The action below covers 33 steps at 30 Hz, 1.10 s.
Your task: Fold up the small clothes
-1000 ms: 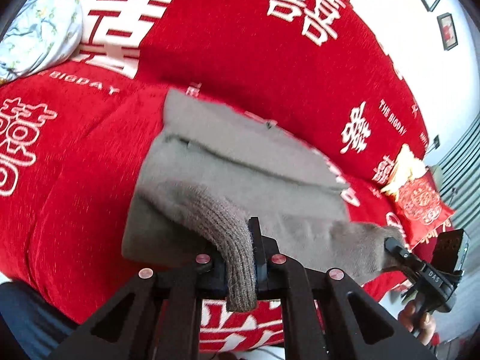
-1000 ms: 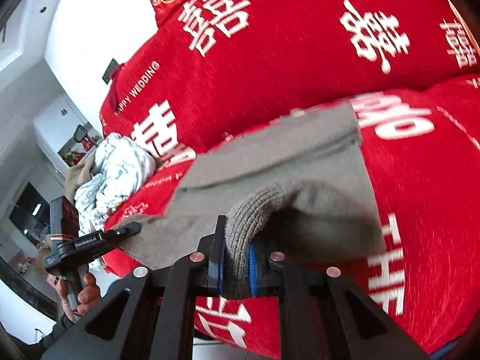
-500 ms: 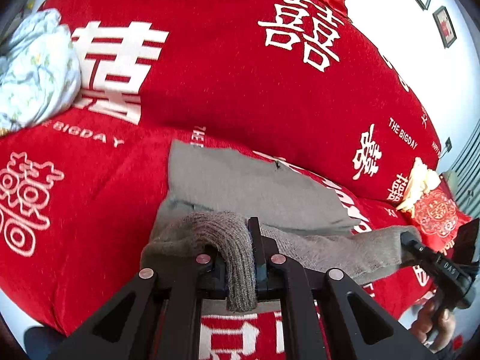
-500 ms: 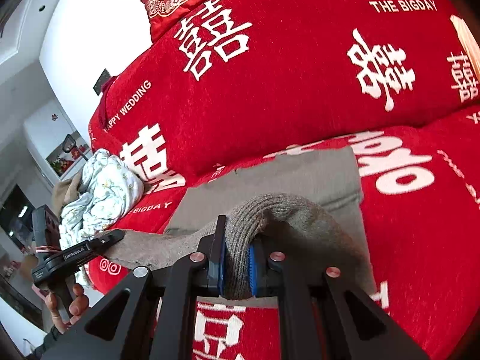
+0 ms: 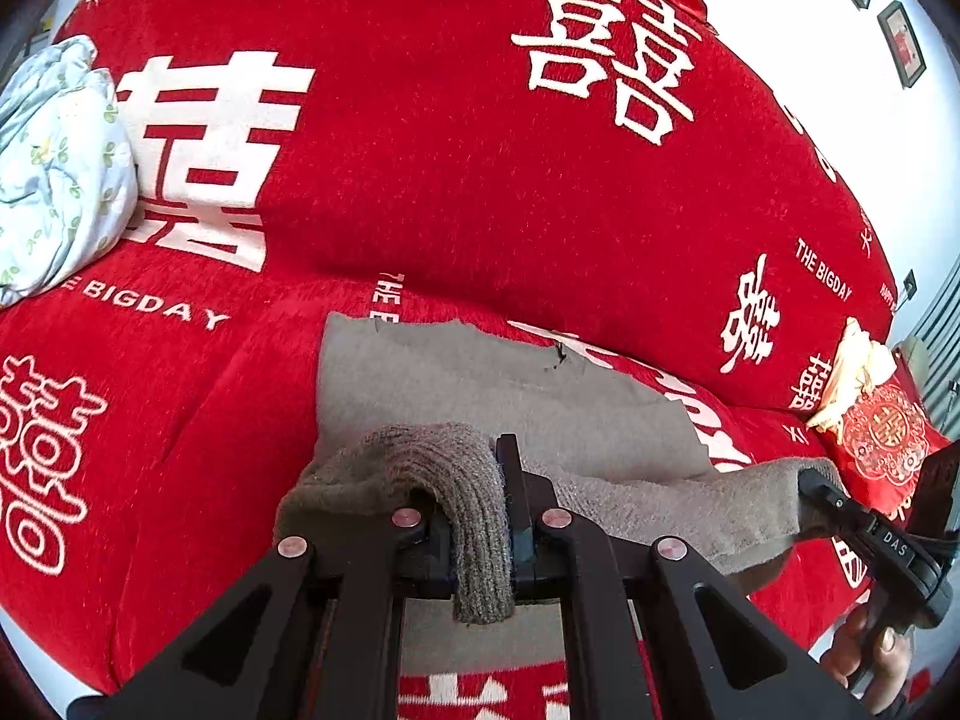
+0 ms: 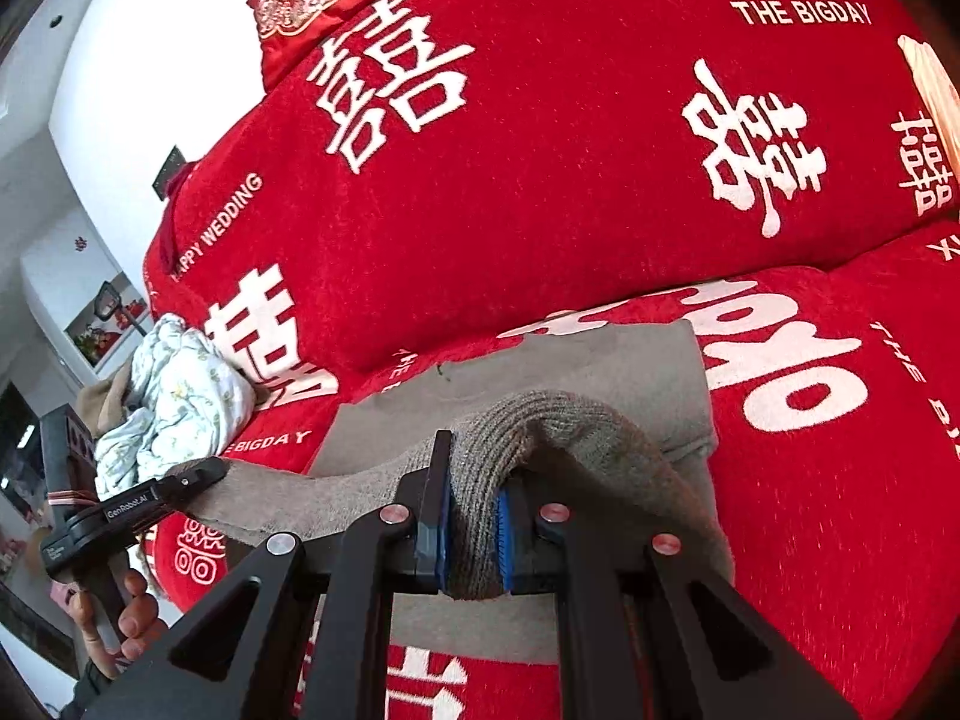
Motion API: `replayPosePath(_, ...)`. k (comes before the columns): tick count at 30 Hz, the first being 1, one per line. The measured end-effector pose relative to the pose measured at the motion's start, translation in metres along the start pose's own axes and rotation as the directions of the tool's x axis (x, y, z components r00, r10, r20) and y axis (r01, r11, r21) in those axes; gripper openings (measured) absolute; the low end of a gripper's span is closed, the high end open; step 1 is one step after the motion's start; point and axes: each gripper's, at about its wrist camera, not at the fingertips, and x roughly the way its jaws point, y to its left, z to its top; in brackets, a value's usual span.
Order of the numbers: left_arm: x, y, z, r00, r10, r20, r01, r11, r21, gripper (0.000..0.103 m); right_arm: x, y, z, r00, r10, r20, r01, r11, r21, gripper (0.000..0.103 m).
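Note:
A grey-brown knitted garment (image 5: 480, 384) lies on the red sofa seat (image 5: 180, 420), its far part flat. My left gripper (image 5: 480, 516) is shut on one corner of the ribbed hem, which drapes over the pads. My right gripper (image 6: 474, 516) is shut on the other corner of the same hem. The hem hangs stretched between them above the flat part of the garment (image 6: 570, 372). Each wrist view shows the other side's tool: the right gripper (image 5: 822, 483) at the right edge, the left gripper (image 6: 204, 474) at the left edge.
The sofa back (image 5: 480, 150) with white lettering rises just behind the garment. A pale floral bundle (image 5: 54, 168) lies on the seat's left end. An embroidered red cushion (image 5: 888, 438) sits at the right end. A person's hand (image 6: 132, 618) grips the left tool's handle.
Both grippers have risen and moved toward the sofa back, carrying the hem over the garment. Less of the flat part shows, more of the sofa back.

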Motion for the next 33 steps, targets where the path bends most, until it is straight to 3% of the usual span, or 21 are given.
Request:
replayPosePath(15, 0.048, 0.000, 0.036, 0.998, 0.038, -0.050, -0.038, 0.999, -0.013, 0.010, 0.044, -0.015, 0.029, 0.999, -0.041, -0.032, 0.042, 0.997, 0.057, 0.013)
replayPosePath(33, 0.117, 0.015, 0.050, 0.986, 0.075, -0.148, -0.082, 0.996, -0.041, 0.010, 0.115, -0.042, 0.047, 0.988, -0.081, -0.130, 0.096, 0.990, 0.108, 0.013)
